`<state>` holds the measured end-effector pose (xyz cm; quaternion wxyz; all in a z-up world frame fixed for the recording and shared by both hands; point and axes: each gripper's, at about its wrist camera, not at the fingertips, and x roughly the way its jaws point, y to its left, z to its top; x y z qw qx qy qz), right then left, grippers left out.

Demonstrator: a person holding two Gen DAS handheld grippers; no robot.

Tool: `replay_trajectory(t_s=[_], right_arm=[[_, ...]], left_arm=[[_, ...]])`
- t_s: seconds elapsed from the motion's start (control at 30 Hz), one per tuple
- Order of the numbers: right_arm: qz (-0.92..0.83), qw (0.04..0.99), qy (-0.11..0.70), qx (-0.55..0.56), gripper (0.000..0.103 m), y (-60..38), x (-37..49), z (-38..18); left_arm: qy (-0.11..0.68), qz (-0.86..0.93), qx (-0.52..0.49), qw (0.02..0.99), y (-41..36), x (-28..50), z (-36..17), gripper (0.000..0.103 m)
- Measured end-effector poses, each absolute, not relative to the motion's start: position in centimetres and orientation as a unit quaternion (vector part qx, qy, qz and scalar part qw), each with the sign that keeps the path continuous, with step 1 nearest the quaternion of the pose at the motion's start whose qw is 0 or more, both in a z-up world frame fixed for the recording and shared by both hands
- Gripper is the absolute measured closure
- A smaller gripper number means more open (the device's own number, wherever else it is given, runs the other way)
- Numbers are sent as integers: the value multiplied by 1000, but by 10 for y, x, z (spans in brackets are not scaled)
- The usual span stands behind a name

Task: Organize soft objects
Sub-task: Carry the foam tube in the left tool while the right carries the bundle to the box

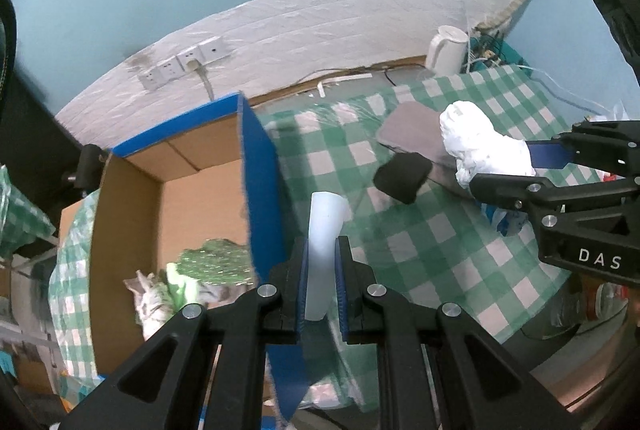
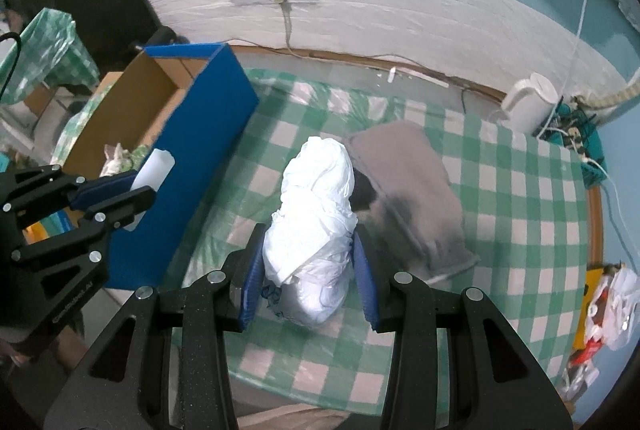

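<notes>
A teal wall with a white tiled band and a row of sockets backs a desk [image 2: 500, 166] under a green-and-white checked cloth. The left gripper [image 1: 322, 286] is clamped narrow on a pale, flat foam strip [image 1: 325, 242] whose long axis runs straight out along its fingers. The open blue cardboard box [image 1: 256, 166] lies just to its left, soft items already inside, so this hand is the nearer to the drop. The right gripper [image 2: 308, 270] holds a crumpled white plastic bag bundle [image 2: 316, 206] part-open around its width, long axis also forward; the box sits well off to its left. Beyond the bundle lie a grey cloth [image 2: 416, 186] and a black pad [image 1: 402, 176]. "DAS" reads on the right gripper's body.
</notes>
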<state>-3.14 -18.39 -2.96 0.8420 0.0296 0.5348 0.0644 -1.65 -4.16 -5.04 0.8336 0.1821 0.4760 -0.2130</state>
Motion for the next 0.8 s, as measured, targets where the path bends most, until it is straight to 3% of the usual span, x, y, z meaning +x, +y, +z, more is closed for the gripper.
replay_trajectory(t_s=[0.8], right_arm=[[145, 834, 531, -27, 63, -59, 12, -11]], left_arm=[[477, -137, 130, 859, 65, 8, -46, 91]])
